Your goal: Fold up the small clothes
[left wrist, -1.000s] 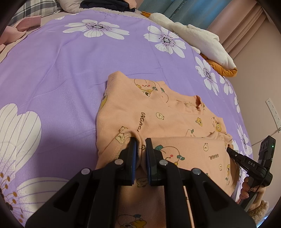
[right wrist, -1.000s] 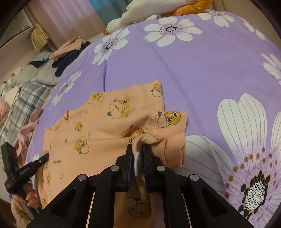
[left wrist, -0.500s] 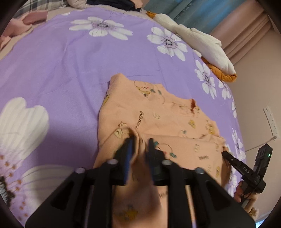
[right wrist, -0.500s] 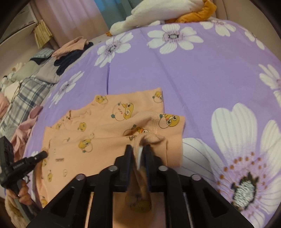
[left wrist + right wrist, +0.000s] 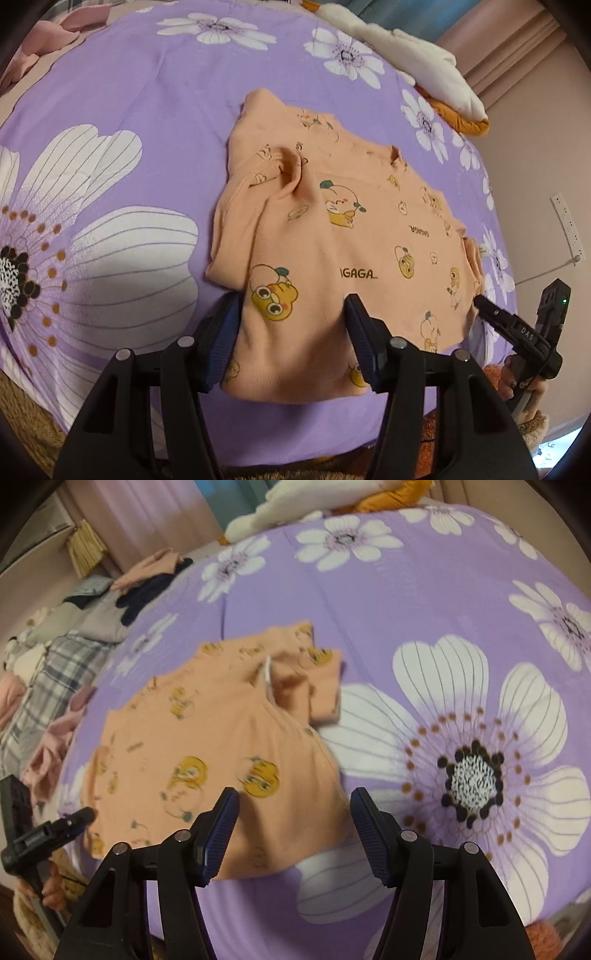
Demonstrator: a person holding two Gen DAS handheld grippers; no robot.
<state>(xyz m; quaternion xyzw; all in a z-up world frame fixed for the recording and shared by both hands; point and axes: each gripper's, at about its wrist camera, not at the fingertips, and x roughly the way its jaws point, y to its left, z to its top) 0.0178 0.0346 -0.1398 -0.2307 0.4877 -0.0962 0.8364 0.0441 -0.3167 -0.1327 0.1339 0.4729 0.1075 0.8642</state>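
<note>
Bedspread point(image 5: 147, 92) holds 1 peach garment point(image 5: 351, 251), 2 hand-held grippers opening.

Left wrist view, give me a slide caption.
Left gripper opening above the folded orange shirt on a purple floral bedspread.

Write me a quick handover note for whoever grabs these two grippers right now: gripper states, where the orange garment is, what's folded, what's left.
Left gripper: jaws opening, nothing pinched; the cloth lies loose below them.
Right gripper: jaws opening too, nothing held.
Orange garment: lying on the purple flowered bedspread near its front edge, between the two grippers.
Done: the near part is folded over the body, with a small pinch ridge standing where each gripper held it.
Left: smooth the ridges, tuck in the sleeve ends sticking out at either side, then fold it smaller. More clothes wait at the far end of the bed.
</note>
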